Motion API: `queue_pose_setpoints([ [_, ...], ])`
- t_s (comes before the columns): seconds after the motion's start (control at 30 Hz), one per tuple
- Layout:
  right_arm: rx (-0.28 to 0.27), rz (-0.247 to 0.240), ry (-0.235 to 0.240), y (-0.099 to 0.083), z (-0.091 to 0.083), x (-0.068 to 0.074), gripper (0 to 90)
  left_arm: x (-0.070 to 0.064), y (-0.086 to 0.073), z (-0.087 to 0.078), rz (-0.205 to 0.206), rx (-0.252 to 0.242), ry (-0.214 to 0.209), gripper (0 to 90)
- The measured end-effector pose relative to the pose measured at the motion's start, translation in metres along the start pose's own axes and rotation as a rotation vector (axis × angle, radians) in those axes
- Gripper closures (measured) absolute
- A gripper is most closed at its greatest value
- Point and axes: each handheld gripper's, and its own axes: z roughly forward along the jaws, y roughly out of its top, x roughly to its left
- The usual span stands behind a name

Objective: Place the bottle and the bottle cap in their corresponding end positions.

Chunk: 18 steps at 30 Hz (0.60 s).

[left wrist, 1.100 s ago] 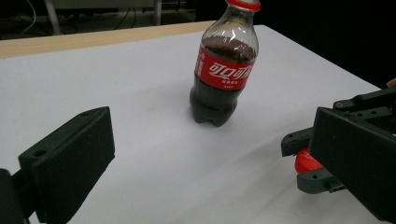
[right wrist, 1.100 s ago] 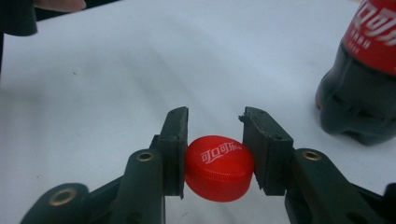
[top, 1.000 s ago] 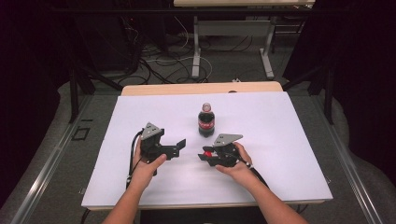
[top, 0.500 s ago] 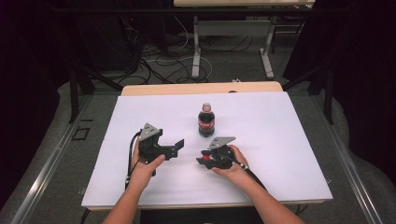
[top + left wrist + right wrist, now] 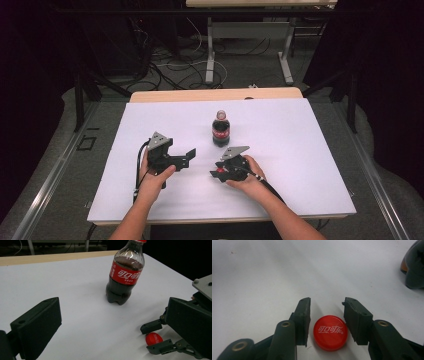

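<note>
One red cap [image 5: 330,332], white script, flat between spread right gripper [image 5: 326,317] jaws.

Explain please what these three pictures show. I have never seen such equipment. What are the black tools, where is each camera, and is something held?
A person sits at a white table and holds a hand-operated tool in each hand: the left gripper and the right gripper. One camera looks down from above; the two others ride on the grippers and look along their black jaws. A cola bottle stands upright on the table; its neck end looks red. A separate red cap lies flat on the table between the right gripper's jaws, which stand open on each side with small gaps, so nothing is held. The left gripper is also open and empty.
</note>
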Motion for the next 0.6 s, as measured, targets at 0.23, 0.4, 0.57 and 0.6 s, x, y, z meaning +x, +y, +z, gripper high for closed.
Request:
queue_pose_setpoints([
  [0.23,-0.001,-0.003,-0.012,0.000,-0.001,0.000,48.9,0.002,0.000,0.000,0.007,0.009,0.003,0.9],
  [0.4,-0.049,0.025,-0.018,0.002,-0.006,0.001,43.5,0.004,-0.001,0.000,-0.009,0.011,0.009,1.2],
  [0.57,-0.087,0.025,0.022,0.008,-0.017,0.001,42.5,0.005,-0.003,0.000,-0.019,0.031,0.013,1.9],
  [0.6,-0.092,0.016,0.027,0.009,-0.020,0.001,42.5,0.005,-0.003,0.000,-0.010,0.034,0.013,1.9],
])
